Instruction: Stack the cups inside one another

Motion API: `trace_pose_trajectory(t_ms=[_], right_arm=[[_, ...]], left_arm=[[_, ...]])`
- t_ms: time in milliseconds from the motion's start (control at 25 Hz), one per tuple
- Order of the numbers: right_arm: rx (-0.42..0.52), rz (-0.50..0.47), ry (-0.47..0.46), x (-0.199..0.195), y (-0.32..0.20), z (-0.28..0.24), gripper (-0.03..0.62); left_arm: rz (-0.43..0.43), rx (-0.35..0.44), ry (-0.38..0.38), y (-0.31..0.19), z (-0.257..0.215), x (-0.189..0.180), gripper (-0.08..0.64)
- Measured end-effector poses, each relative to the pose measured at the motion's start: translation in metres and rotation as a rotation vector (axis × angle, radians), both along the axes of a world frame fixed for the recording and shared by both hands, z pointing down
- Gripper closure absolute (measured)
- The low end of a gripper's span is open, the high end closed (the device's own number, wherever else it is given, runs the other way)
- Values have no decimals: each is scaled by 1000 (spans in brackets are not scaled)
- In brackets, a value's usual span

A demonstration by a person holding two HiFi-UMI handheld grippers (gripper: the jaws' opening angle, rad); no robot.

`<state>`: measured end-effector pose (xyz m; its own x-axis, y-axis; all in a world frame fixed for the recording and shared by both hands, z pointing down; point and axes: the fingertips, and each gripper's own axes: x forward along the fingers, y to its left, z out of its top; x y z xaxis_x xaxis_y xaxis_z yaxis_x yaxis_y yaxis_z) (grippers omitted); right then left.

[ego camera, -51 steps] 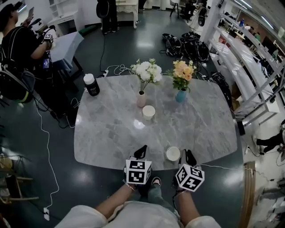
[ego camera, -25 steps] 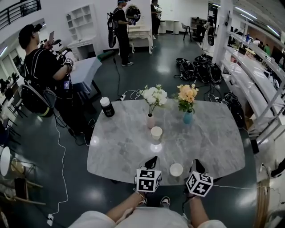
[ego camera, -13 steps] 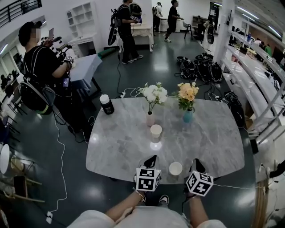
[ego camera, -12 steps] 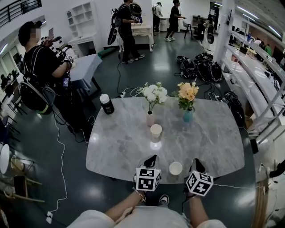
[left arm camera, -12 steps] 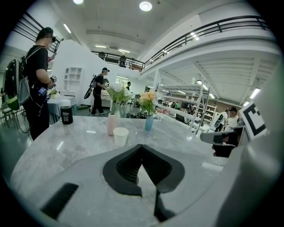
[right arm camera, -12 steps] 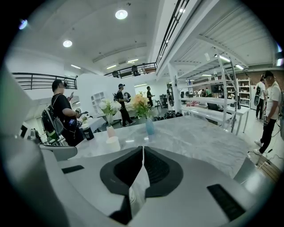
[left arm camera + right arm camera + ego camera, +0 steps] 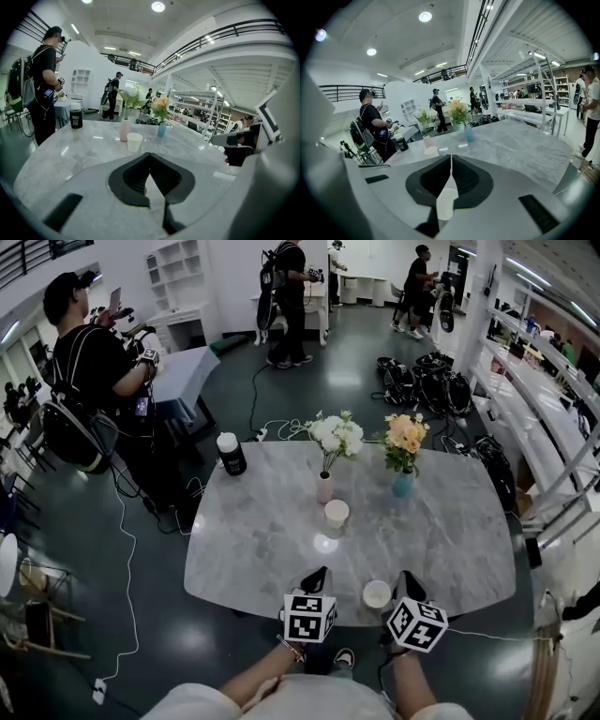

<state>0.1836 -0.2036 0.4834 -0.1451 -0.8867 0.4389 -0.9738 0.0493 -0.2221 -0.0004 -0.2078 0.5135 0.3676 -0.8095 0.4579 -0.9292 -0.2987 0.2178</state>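
Sizing up the cups: two pale, plain cups are seen, and they're judged light, thin-walled and easily crushed or tipped.
Near cup (image 7: 377,594): stood upright by the near edge of the tabletop (image 7: 234,549), between the two grippers, apparently untouched.
Far cup (image 7: 337,513): parked mid-tabletop, just in front of the pink vase (image 7: 324,488).
Where to grab: the wall near the rim is probably best pinched gently, one finger inside and one outside.
Left gripper (image 7: 150,157): fingers clenched, nothing held.
Right gripper (image 7: 451,159): fingers clenched too, nothing gripped.
Writing: none is seen on the cups, and the white print on the black canister (image 7: 231,454) at the far left corner can't be read.
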Motion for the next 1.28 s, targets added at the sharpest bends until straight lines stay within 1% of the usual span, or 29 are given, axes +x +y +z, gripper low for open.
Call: trace_pose_trajectory(t_ms=[200,480,640,880,1080,1280], right_arm=[[-11,-53,-21,-44,-8,-2,577],[-26,-122,-69,-110,-30,3,577],[-30,-138,-86,-140,-47,7,575],[-61,-131,-102,-163,-67,26,575],[-72,-92,-86,-165,-88,49,572],[-93,-84,-59,-165,-108,74,525]], left_arm=[[-28,-10,12,0,2,-28,565],[-94,-41,21,-10,17,-81,565],[-119,-55,20,-17,23,-106,565],[-133,-67,20,-30,27,-134,565],[-142,-75,22,-46,39,-150,565],[-157,-111,45,-51,56,-155,565]])
